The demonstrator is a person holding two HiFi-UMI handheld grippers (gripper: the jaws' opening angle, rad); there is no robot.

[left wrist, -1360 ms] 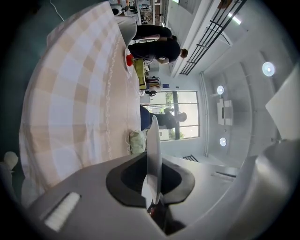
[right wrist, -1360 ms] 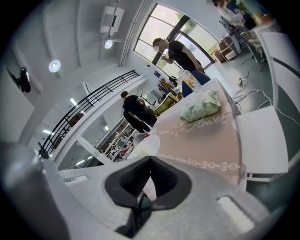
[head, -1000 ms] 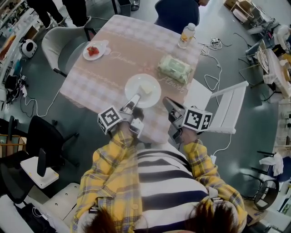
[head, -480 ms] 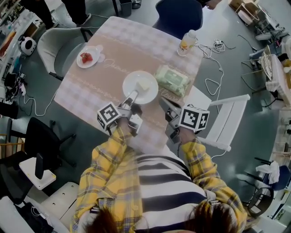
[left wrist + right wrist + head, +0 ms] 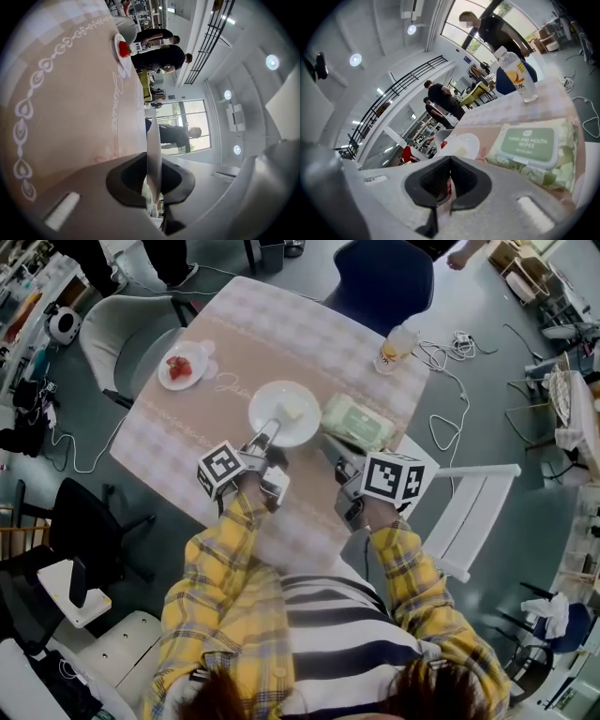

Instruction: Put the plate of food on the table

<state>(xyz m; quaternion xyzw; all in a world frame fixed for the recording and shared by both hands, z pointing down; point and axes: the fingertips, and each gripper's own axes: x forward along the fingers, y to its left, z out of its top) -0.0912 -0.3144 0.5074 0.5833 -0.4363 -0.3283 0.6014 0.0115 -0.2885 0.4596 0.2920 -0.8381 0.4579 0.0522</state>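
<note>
A white plate (image 5: 284, 413) with a pale piece of food sits over the middle of the checked tablecloth (image 5: 187, 442). My left gripper (image 5: 269, 431) is shut on its near rim. In the left gripper view the thin plate edge (image 5: 153, 140) runs straight between the pads of my left gripper (image 5: 153, 174). I cannot tell whether the plate touches the cloth. My right gripper (image 5: 340, 466) hovers just right of the plate, beside the wipes, shut and empty. From my right gripper (image 5: 450, 180) the plate (image 5: 461, 145) shows ahead to the left.
A green pack of wipes (image 5: 358, 423) (image 5: 532, 147) lies right of the plate. A drink bottle (image 5: 398, 345) (image 5: 516, 75) stands at the far right corner. A small plate of strawberries (image 5: 183, 367) (image 5: 121, 47) sits at far left. Chairs ring the table: grey (image 5: 131, 334), blue (image 5: 380, 282), white (image 5: 469, 493).
My left gripper has carried the plate from the table's near edge further in, to beside the wipes. My right gripper has moved forward alongside it.
</note>
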